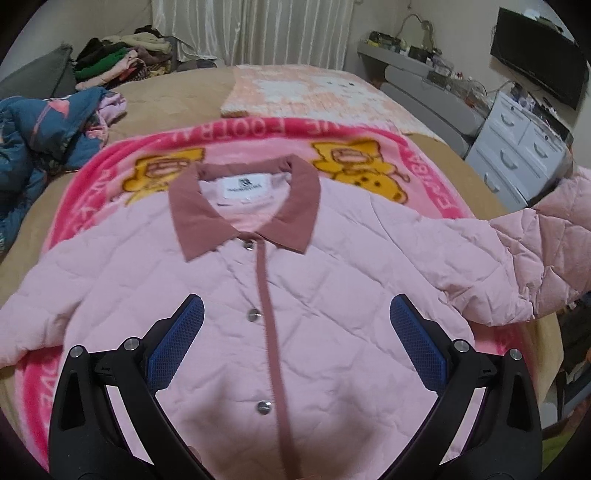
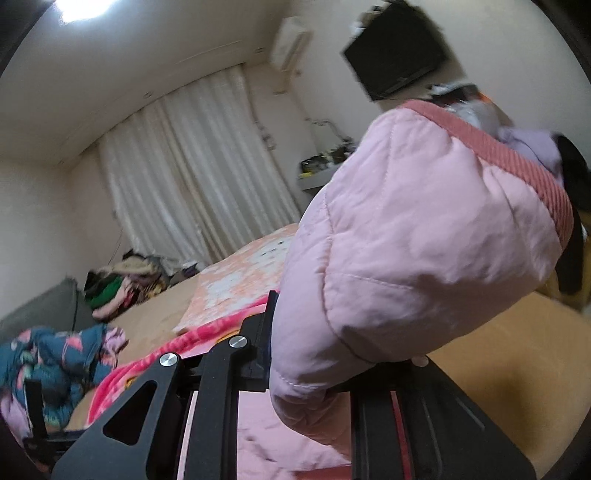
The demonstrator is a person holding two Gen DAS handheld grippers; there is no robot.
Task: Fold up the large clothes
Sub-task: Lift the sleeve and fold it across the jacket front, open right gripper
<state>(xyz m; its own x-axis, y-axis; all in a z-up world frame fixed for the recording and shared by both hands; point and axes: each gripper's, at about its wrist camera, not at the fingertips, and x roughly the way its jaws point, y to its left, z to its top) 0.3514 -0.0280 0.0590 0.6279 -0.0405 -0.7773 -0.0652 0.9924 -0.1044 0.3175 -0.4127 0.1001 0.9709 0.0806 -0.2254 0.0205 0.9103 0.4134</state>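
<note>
Bedroom, tan bedspread over bed; pleated cream curtains behind, grey shelf and white drawer unit at right, black wall-mounted monitor above.

Fleecy pink cartoon-bear blanket spread flat on bedspread; pale peach patterned blanket beyond it. Crumpled blue printed garment at left edge; heap of mixed clothes by far corner.

Pink quilted jacket laid face up on bear blanket, collar toward curtains. Diamond-stitched, puffy, slightly creased shell. Dusty-rose collar and matching placket strip down centre; round metal snaps beside placket, front closed. White label inside neck.

Left gripper poised above jacket chest, jaws spread wide, nothing between; blue cross-hatched pads on black fingers.

Right gripper clenched on jacket sleeve; sleeve lifted off bed, bulging and rounded, ribbed rose cuff band at far end. In left wrist view, same sleeve raised at right, clear of bedspread.
</note>
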